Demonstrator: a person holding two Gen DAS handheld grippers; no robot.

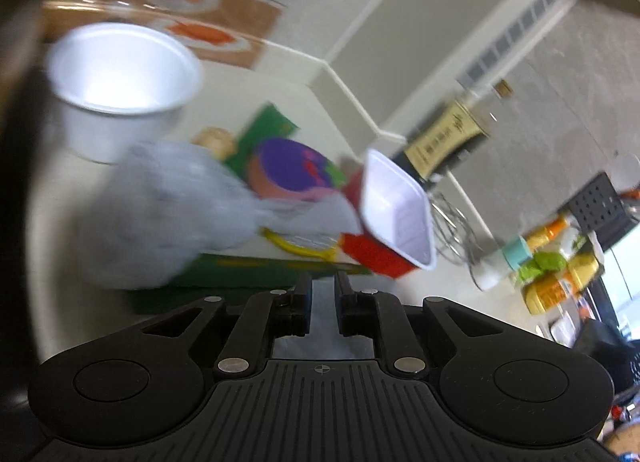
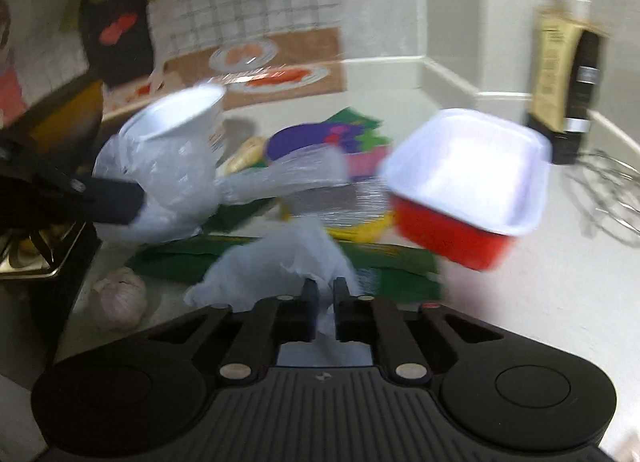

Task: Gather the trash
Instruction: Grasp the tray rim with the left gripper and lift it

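Note:
My left gripper (image 1: 323, 282) is shut on a thin clear plastic bag (image 1: 168, 206) that bulges up to the left, next to a white empty cup (image 1: 120, 78). My right gripper (image 2: 324, 288) is shut on the crumpled plastic bag (image 2: 280, 258). In the right wrist view the left gripper's black fingers (image 2: 108, 202) pinch the same plastic by the white cup (image 2: 184, 114). A red tub with a white inside (image 2: 468, 190) sits tilted at the right, also in the left wrist view (image 1: 396, 214). Green and purple wrappers (image 2: 320, 138) lie behind on the counter.
A dark bottle with a gold label (image 2: 564, 74) stands at the back right beside a wire whisk (image 2: 612, 198). A garlic bulb (image 2: 120, 298) lies at the front left by a stove edge (image 2: 40, 254). Condiment jars (image 1: 556, 266) crowd the far right in the left wrist view.

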